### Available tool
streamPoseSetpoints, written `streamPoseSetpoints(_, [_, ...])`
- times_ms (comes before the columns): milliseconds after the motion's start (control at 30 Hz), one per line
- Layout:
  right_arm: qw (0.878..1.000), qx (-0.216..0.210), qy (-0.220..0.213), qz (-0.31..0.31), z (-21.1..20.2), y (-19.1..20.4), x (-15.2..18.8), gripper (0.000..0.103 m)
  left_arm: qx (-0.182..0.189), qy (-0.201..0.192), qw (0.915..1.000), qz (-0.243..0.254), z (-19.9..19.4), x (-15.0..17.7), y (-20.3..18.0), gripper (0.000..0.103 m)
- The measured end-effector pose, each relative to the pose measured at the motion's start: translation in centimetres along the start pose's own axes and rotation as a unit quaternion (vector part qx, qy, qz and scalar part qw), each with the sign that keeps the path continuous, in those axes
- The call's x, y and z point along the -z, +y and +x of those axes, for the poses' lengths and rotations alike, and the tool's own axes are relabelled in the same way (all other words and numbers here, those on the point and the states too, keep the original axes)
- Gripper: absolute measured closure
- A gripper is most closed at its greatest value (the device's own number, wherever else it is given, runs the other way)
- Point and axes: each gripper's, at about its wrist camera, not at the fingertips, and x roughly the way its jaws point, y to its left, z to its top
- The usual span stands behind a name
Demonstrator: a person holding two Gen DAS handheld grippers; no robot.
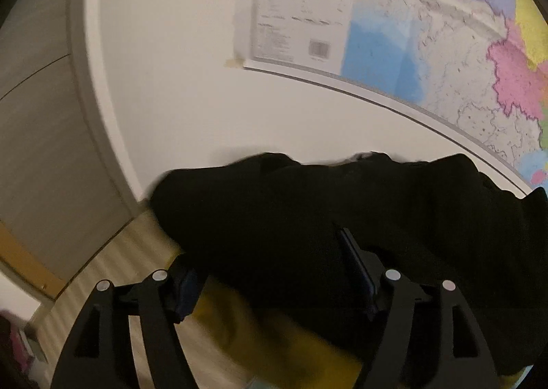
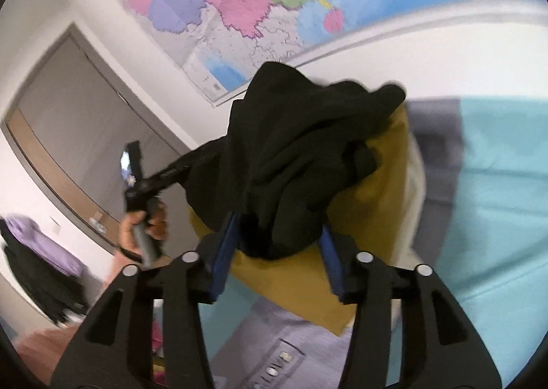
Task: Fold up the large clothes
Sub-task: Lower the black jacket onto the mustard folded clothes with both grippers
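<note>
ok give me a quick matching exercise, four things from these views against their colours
Things:
1. garment
2. cloth under the garment
3. sheet
4. door

Colours:
A. turquoise
B. grey
C. black
D. mustard yellow

Pairs: 1-C, 2-D, 3-A, 4-B
</note>
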Motion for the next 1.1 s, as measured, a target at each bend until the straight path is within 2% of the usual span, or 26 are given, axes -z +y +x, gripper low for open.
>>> streamPoseSetpoints(67, [0.999, 0.037, -0.009, -0.033, -1.4, 0.8, -0.1, 0.052, -0.015, -0.027, 0.9995, -0.011, -2.1, 0.5, 0.9, 0.032])
streamPoseSetpoints(133, [0.997, 0.054, -0.025, -0.051, -2.5, 1.0, -0.3, 0.052, -0.039, -0.068, 0.9968, -0.011, -4.3, 0.7, 1.3, 0.031])
streamPoseSetpoints(200, [0.994, 0.067, -0.049, -0.077, -3.9, 1.8, -1.1, 0.052, -0.024, -0.09, 0.9956, -0.002, -6.0, 0.6, 1.1, 0.027])
streamPoseSetpoints(233, [0.992, 0.07, -0.058, -0.088, -4.2, 2.2, -1.6, 0.052, 0.0, -0.097, 0.9952, 0.012, -6.7, 0.6, 0.7, 0.026])
streamPoseSetpoints(300, [0.989, 0.064, -0.07, -0.113, -4.0, 3.3, -2.7, 0.052, 0.005, -0.112, 0.9926, 0.046, -7.5, 0.8, -1.0, 0.025])
streamPoseSetpoints(367, [0.987, 0.072, -0.067, -0.127, -2.5, 3.7, -3.7, 0.052, 0.032, -0.104, 0.9913, 0.073, -7.3, 1.0, -2.7, 0.023])
streamPoseSetpoints(433, [0.985, 0.081, -0.061, -0.136, -0.5, 3.9, -4.9, 0.052, 0.049, -0.085, 0.9924, 0.075, -6.1, 1.3, -3.9, 0.023])
streamPoseSetpoints(533, [0.989, 0.088, -0.035, -0.113, 2.9, 2.5, -5.9, 0.052, 0.065, -0.053, 0.9934, 0.078, -3.9, 2.2, -5.1, 0.023])
streamPoseSetpoints(600, [0.992, 0.091, -0.005, -0.088, 5.0, 0.7, -5.5, 0.058, 0.072, -0.031, 0.9936, 0.081, -2.7, 3.3, -5.6, 0.023])
streamPoseSetpoints(667, [0.996, 0.072, 0.019, -0.054, 6.1, -1.2, -4.6, 0.058, 0.065, -0.027, 0.9937, 0.087, -1.6, 3.9, -5.9, 0.021])
streamPoseSetpoints(767, [0.998, 0.054, 0.031, -0.02, 6.2, -2.9, -3.4, 0.058, 0.071, -0.02, 0.9939, 0.082, -1.3, 4.1, -5.3, 0.018])
streamPoseSetpoints(867, [0.997, 0.061, 0.033, -0.02, 5.3, -2.5, -3.2, 0.058, 0.06, -0.023, 0.9944, 0.084, -2.2, 3.6, -5.3, 0.019])
streamPoseSetpoints(1000, [0.995, 0.083, 0.013, -0.058, 3.6, -0.5, -3.2, 0.053, 0.048, -0.054, 0.9933, 0.091, -4.5, 4.4, -6.0, 0.02])
streamPoseSetpoints(1100, [0.992, 0.09, -0.006, -0.091, 2.3, 1.0, -2.7, 0.048, 0.056, -0.065, 0.9916, 0.097, -6.2, 5.1, -6.9, 0.017])
